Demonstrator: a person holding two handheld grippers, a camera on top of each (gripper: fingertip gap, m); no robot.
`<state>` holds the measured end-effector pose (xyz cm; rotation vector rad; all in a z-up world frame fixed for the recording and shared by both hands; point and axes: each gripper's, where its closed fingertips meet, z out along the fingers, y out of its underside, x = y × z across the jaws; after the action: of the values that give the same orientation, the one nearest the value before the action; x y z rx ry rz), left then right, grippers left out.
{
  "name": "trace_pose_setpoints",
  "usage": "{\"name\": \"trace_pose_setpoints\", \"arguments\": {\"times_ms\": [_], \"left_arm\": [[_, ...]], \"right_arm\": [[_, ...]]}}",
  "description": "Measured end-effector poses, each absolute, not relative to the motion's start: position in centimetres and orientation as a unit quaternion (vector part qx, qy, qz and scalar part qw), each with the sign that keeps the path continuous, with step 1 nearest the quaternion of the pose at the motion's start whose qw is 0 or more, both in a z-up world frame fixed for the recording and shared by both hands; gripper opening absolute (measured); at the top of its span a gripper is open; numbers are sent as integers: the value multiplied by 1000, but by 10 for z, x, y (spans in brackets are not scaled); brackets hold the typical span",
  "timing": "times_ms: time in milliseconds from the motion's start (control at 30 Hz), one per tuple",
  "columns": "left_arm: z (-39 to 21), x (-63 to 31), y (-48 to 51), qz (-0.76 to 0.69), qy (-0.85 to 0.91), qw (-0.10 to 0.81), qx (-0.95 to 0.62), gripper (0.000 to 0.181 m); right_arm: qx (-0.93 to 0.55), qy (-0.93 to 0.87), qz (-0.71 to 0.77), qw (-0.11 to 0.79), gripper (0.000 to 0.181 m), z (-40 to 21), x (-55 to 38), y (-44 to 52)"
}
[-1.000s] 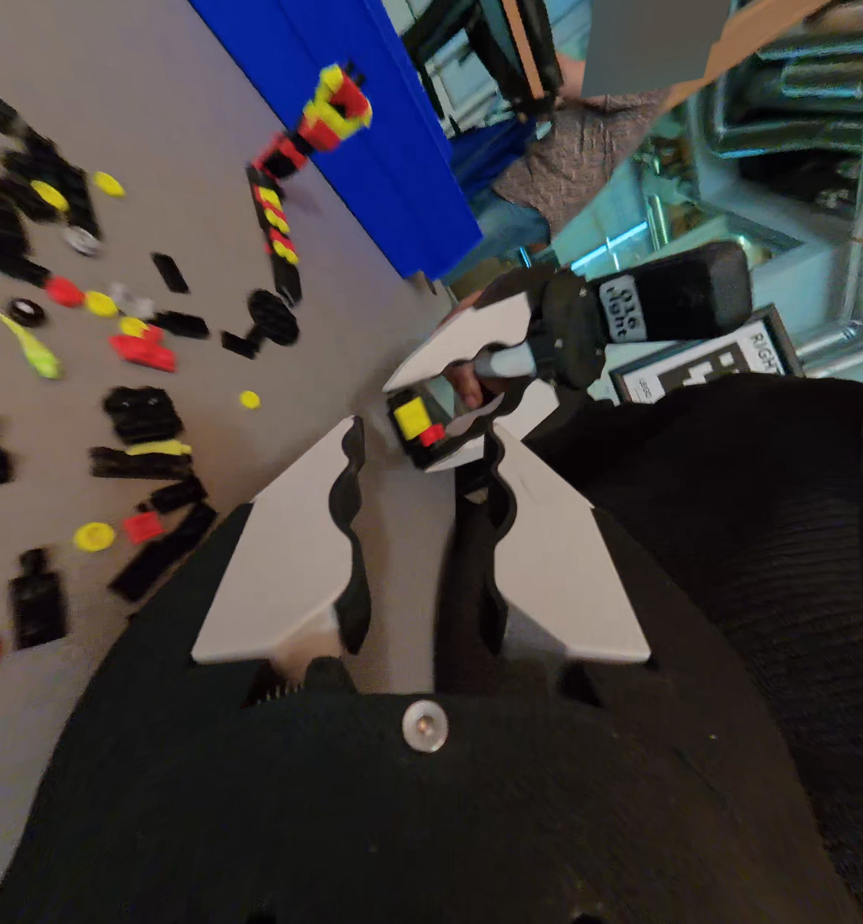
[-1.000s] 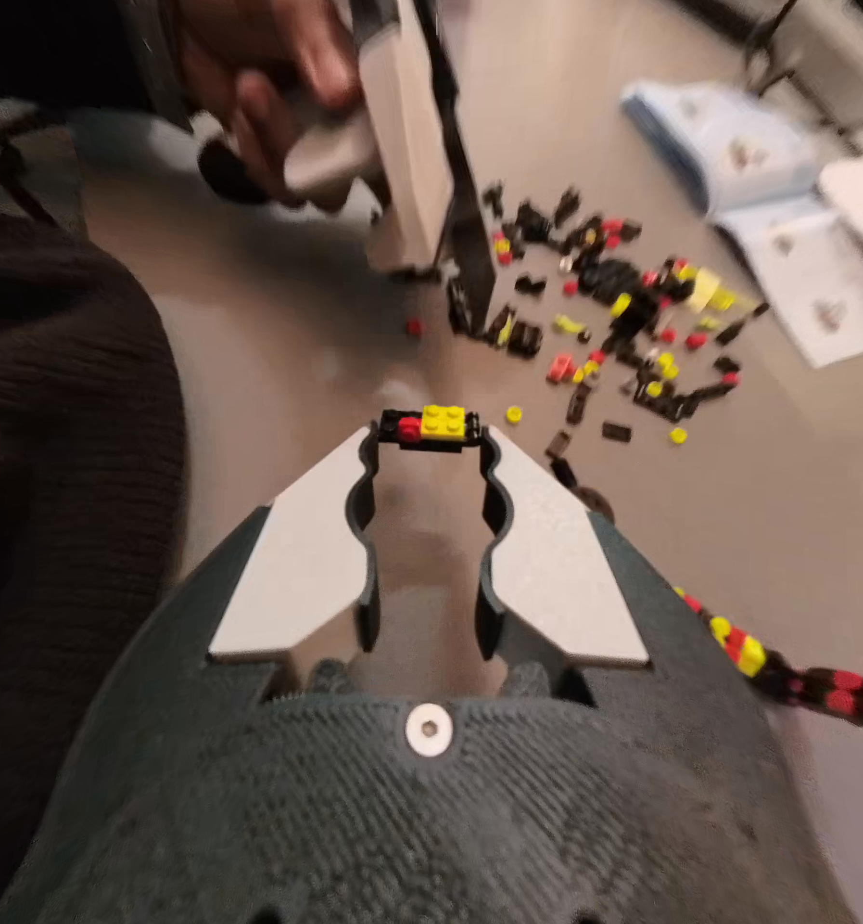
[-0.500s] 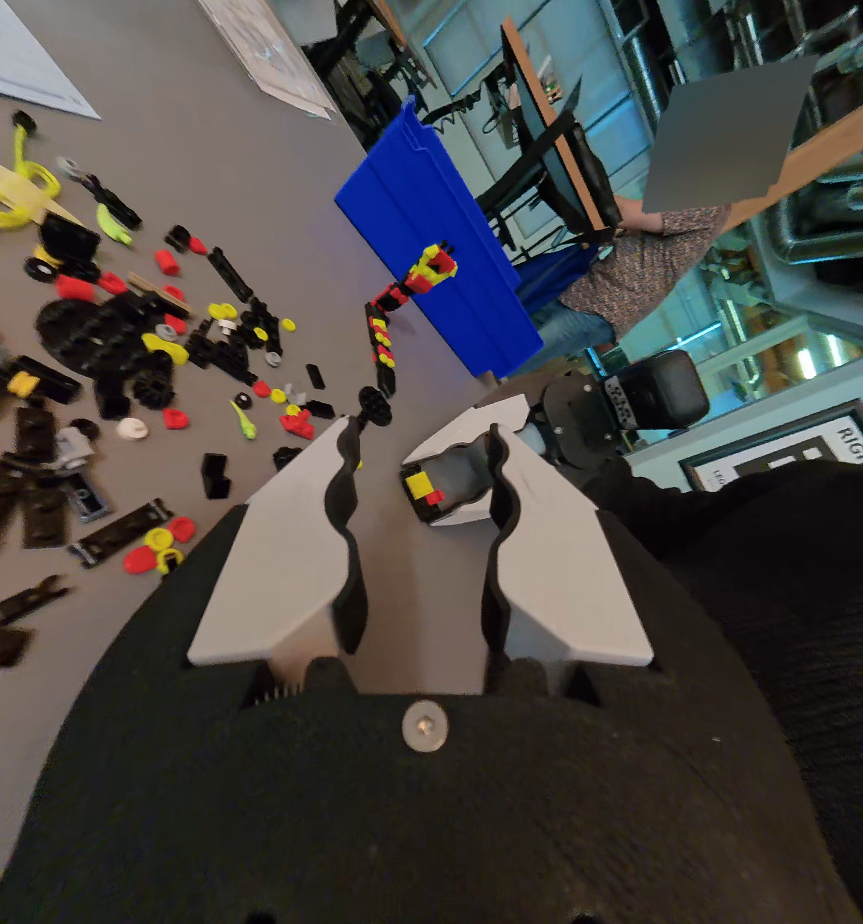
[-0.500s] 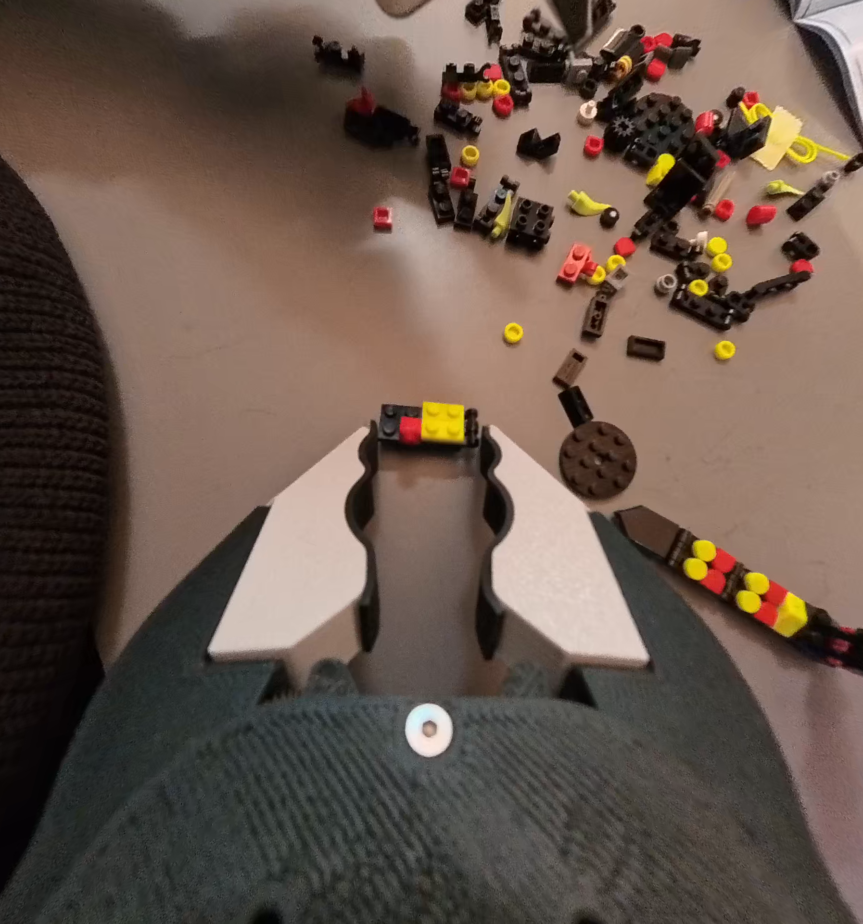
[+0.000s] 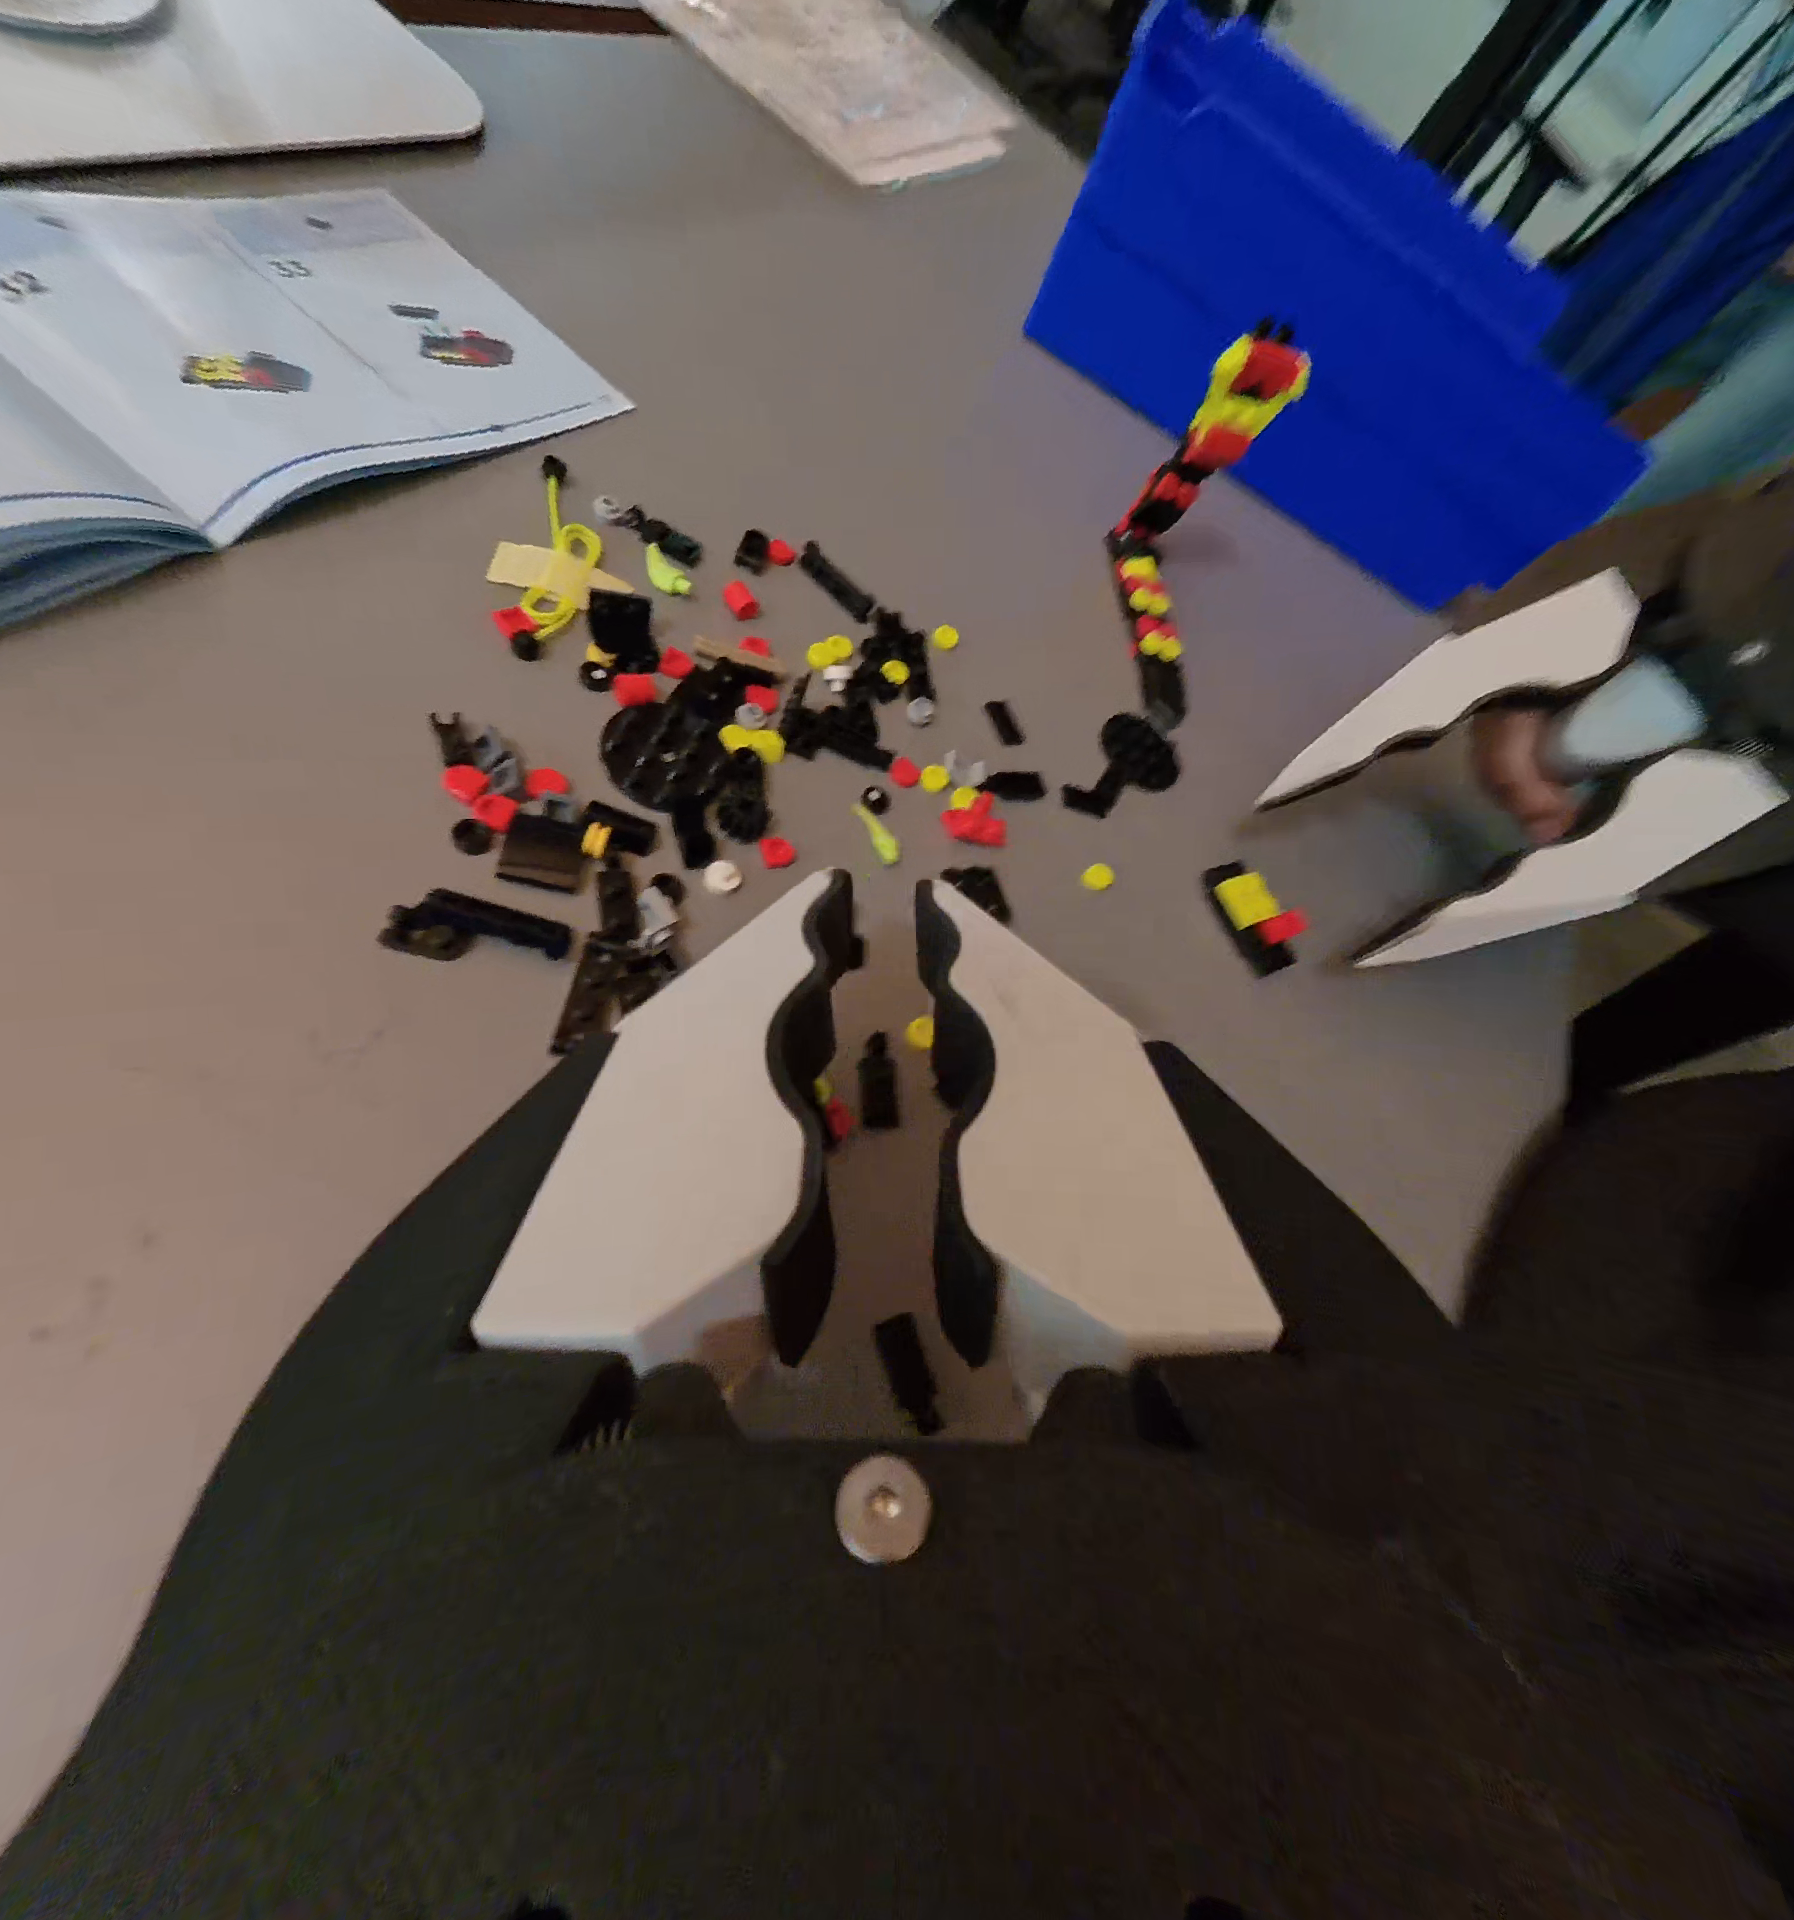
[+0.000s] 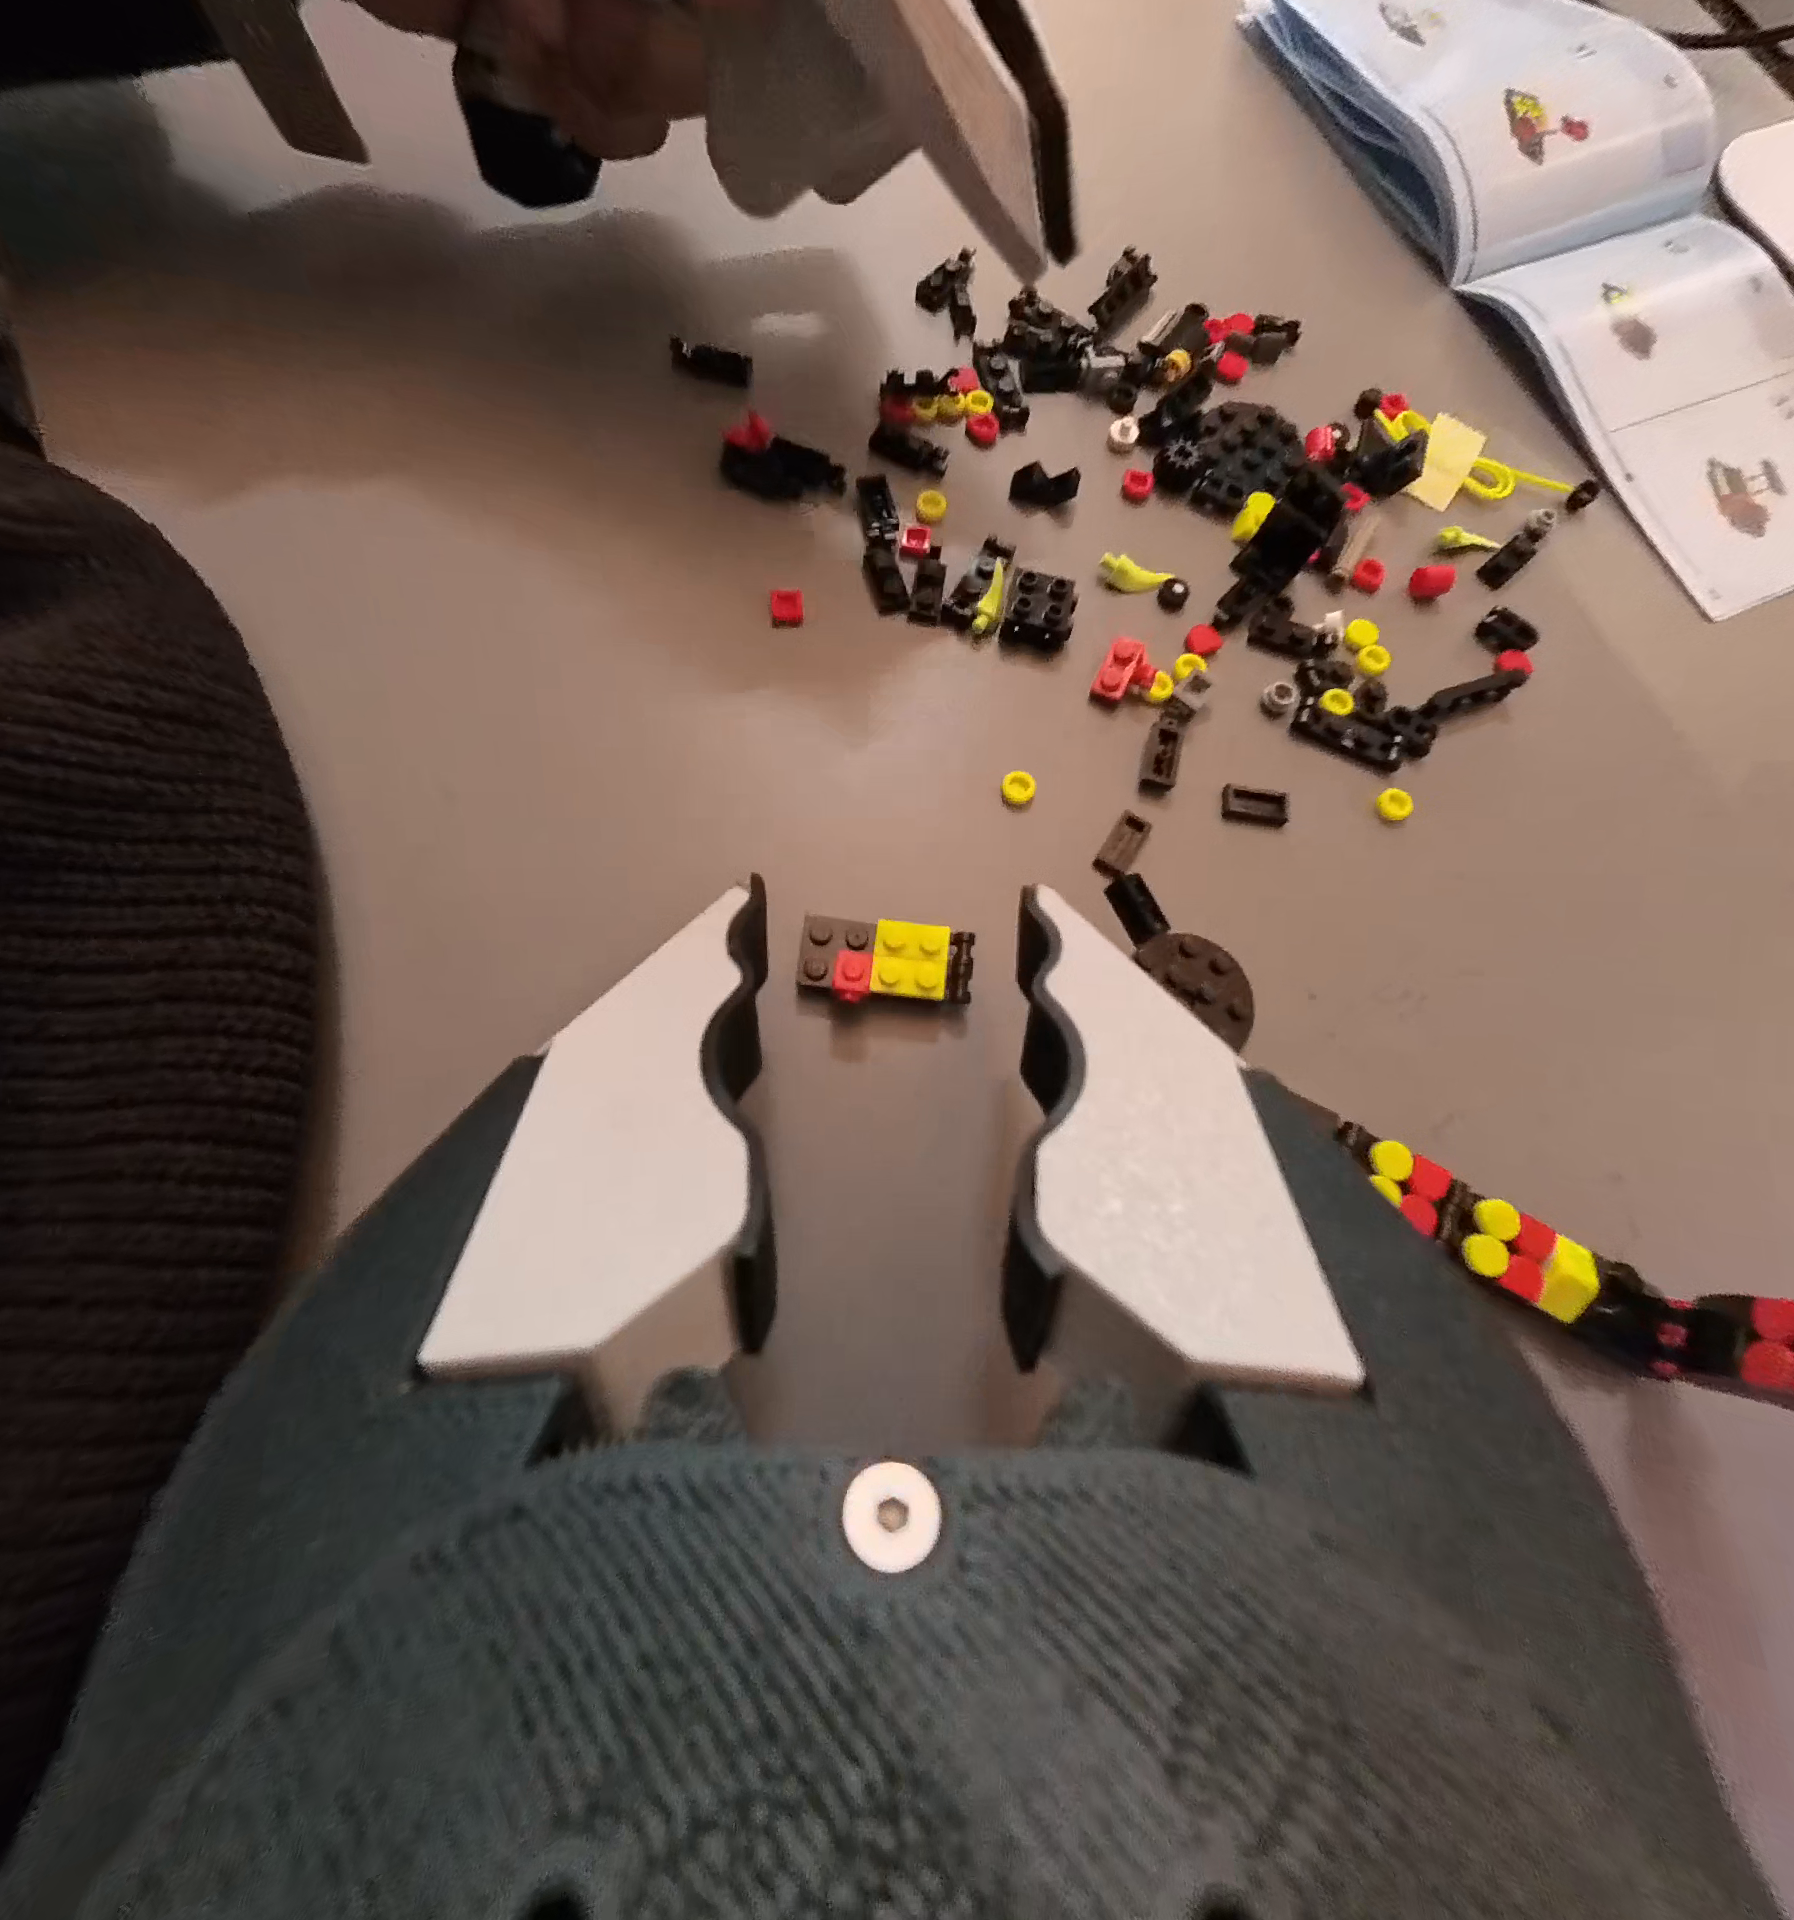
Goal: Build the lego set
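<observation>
Lego subassembly [image 6: 885, 961], a black plate carrying a yellow brick and a small red piece, lies flat on the grey table [image 6: 560, 727], just ahead of the right gripper [image 6: 891, 914] and centred between its fingertips without touching either. That gripper's jaws stand wide apart and hold nothing. The left gripper [image 5: 882, 894] has its jaws drawn nearly together with only a narrow gap at the tips, gripping nothing; a small black piece [image 5: 877, 1081] shows on the table through the gap between its fingers. Beyond both sets of jaws spreads the pile of loose pieces [image 6: 1184, 520]. To the right of the right gripper's jaws lies a long black, red and yellow chain [image 6: 1558, 1278].
</observation>
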<state>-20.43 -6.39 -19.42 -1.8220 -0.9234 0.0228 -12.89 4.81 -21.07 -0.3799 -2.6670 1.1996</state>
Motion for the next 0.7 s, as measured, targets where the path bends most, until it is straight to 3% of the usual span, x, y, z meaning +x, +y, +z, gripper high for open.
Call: {"name": "trace_pose_setpoints", "arguments": {"times_ms": [167, 700], "left_arm": [[-207, -222, -88, 105, -409, 465, -778, 3], [-211, -225, -86, 142, -399, 449, -787, 0]], "right_arm": [[-137, -902, 401, 85, 46, -214, -128, 47], [-156, -896, 405, 92, 30, -213, -136, 46]]}}
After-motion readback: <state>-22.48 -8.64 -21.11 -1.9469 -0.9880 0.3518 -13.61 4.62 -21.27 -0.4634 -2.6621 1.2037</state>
